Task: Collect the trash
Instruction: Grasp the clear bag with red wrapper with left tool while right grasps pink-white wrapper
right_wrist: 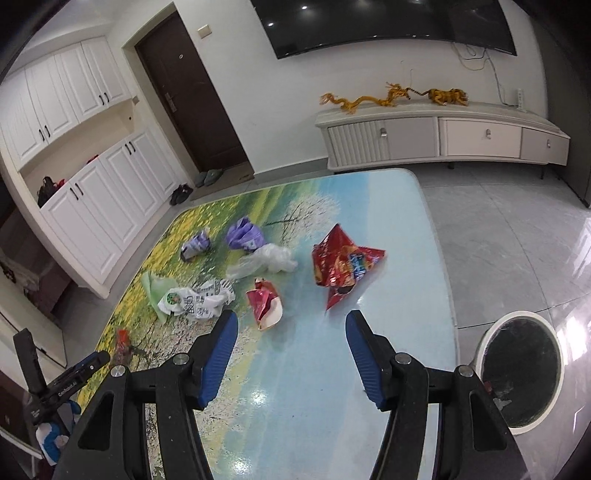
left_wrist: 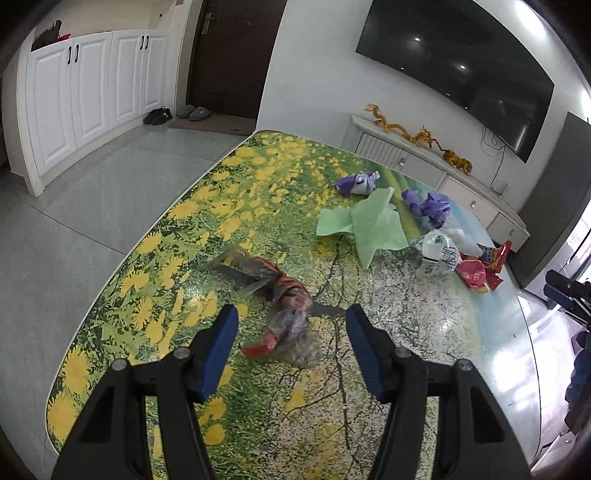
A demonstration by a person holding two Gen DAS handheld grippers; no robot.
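Observation:
Trash lies scattered on a table with a flower-print top (left_wrist: 229,206). My left gripper (left_wrist: 291,314) is open, just short of a crumpled red and clear wrapper (left_wrist: 288,299). Beyond lie a green paper sheet (left_wrist: 365,221), two purple wrappers (left_wrist: 356,183) (left_wrist: 428,205), a white printed bag (left_wrist: 439,256) and red snack bags (left_wrist: 476,273). My right gripper (right_wrist: 291,317) is open and empty above the table (right_wrist: 406,280), near a small red wrapper (right_wrist: 264,302) and a large red snack bag (right_wrist: 343,266). The white printed bag (right_wrist: 195,301) lies to its left.
A round white trash bin (right_wrist: 517,373) with a dark liner stands on the floor right of the table. A TV console (right_wrist: 443,136) and wall TV (right_wrist: 369,22) are beyond. White cabinets (left_wrist: 85,99) and a dark door (left_wrist: 229,55) are at the left.

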